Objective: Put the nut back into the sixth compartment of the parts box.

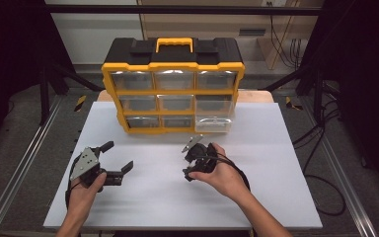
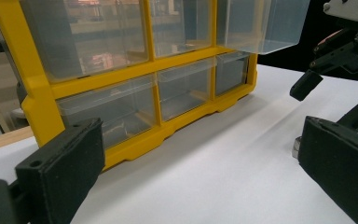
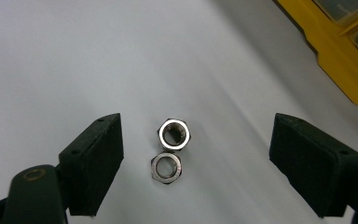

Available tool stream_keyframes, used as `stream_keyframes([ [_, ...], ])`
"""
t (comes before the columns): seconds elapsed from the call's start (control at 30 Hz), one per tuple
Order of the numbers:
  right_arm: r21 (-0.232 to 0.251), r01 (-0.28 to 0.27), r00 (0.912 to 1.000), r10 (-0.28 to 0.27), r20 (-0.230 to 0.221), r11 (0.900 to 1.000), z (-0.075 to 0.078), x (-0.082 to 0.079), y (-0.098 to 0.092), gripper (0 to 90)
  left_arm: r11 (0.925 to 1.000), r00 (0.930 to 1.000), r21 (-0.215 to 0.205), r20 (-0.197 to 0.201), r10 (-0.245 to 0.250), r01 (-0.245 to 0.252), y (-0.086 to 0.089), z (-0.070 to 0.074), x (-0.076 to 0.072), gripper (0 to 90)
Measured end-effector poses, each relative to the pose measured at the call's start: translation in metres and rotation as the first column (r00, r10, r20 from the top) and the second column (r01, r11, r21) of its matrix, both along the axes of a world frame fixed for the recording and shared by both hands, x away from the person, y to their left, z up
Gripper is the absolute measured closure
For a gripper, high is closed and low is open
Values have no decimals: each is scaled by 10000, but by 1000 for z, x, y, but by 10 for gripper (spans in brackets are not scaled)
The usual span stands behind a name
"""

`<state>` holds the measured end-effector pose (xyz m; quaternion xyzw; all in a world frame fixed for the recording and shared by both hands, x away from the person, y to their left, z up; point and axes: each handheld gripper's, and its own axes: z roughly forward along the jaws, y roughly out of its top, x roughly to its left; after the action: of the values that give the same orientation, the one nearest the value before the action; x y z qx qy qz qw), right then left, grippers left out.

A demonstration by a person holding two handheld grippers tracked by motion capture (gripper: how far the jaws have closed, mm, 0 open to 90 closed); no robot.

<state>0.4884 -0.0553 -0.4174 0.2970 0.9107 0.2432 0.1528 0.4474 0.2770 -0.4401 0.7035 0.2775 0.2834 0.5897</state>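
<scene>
Right gripper view, note one.

— Where are the nuts?

— Two steel hex nuts lie flat on the white desk (image 3: 98,51), touching each other: the far nut (image 3: 174,133) and the near nut (image 3: 167,167). Both sit between the jaws of my right claw (image 3: 196,163), closer to the jaw at the left of that view. Neither pad touches them.

— State of that claw?

— Jaws apart, bare desk showing on both sides of the nuts. In the high view the right claw (image 1: 191,160) points down at the desk, in front of the organizer.

— Left claw?

— My left claw (image 1: 121,157) is also apart, nothing between the jaws. It sits near the desk's left edge, well apart from the right one.

— Edges and room?

— The yellow organizer (image 1: 173,91) stands upright at the far side of the desk. Its lower right clear drawer (image 1: 213,123) is pulled out past the yellow frame. The yellow base edge crosses the upper right corner of the right gripper view, apart from the nuts. Open white surface lies between the two claws and toward the near edge.
</scene>
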Motion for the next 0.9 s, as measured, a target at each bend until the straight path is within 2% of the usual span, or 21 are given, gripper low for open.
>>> stream_keyframes([
  [0.13,23,25,9999,-25,-143,10000,0,2,0,253,10000,10000,-6,-3,-11,11,0,0,0,6],
  [0.17,140,43,10000,-43,-65,9999,0,2,0,265,10000,10000,-7,-1,-6,6,1,1,0,6],
  [0.43,110,77,9999,-75,-138,9999,0,5,1,308,9999,10000,-101,24,2,-1,1,1,0,6],
  [0.53,5,238,9994,-238,-263,9997,0,6,1,331,9998,10000,-187,23,41,-40,2,1,0,6],
  [0.77,283,465,9957,-440,-815,9985,-4,11,1,426,9998,10000,-180,-20,85,-85,3,1,-1,6],
  [0.9,331,433,9949,-400,-924,9985,-6,10,3,465,9998,10000,-149,-19,94,-95,2,1,0,6],
])
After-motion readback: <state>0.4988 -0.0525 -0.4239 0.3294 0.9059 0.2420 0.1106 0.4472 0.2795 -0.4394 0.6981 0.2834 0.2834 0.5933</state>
